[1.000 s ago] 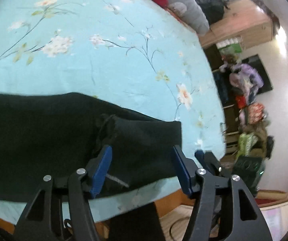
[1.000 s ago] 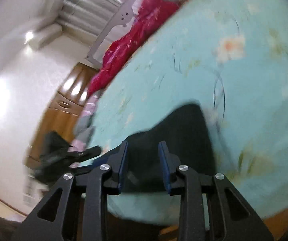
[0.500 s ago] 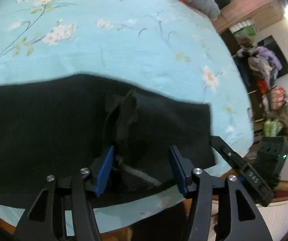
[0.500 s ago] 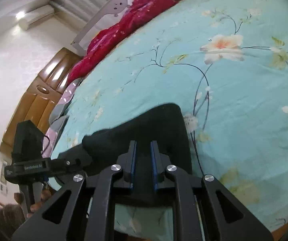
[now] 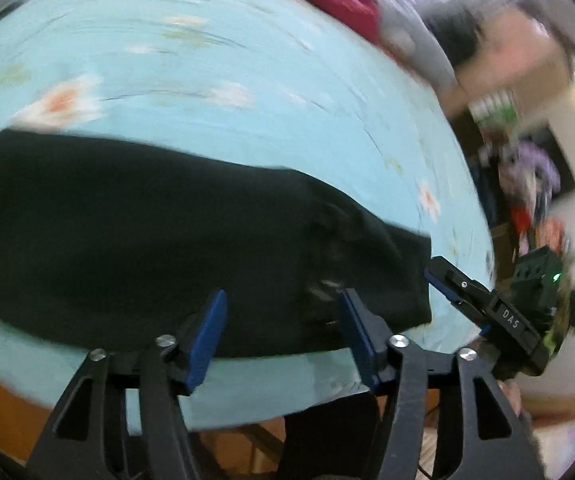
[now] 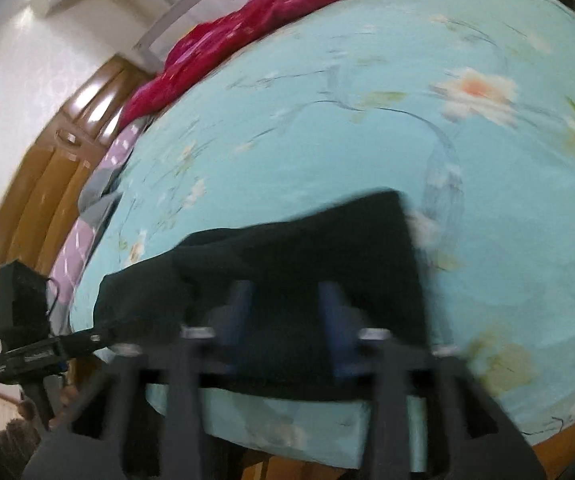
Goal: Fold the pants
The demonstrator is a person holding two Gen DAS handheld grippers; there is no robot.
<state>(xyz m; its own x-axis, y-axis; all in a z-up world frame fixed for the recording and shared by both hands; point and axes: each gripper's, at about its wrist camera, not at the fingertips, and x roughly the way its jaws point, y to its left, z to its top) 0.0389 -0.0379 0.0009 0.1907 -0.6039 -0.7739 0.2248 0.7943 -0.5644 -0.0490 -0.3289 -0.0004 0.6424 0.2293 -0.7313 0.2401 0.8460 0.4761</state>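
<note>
The black pants [image 5: 135, 224] lie flat along the near edge of the bed, with a bunched fold near their right end; they also show in the right wrist view [image 6: 295, 256]. My left gripper [image 5: 281, 320] is open, its blue fingers apart over the pants' near edge, holding nothing. My right gripper [image 6: 287, 308] is blurred, open and empty, at the pants' near edge by their right end. The right gripper also shows in the left wrist view [image 5: 483, 308] beside the pants' right end, and the left gripper shows in the right wrist view [image 6: 67, 344].
The bed has a light blue floral sheet [image 5: 227, 80] [image 6: 367, 100]. A red blanket [image 6: 239, 28] and pillows lie at the far end. A wooden wardrobe [image 6: 47, 152] stands left. Cluttered shelves [image 5: 527, 184] stand at the right. The wooden bed frame and floor lie below.
My right gripper was shut on the pants' end half a second ago and has now opened and let go. My left gripper has stayed open and shifted left along the pants' near edge.
</note>
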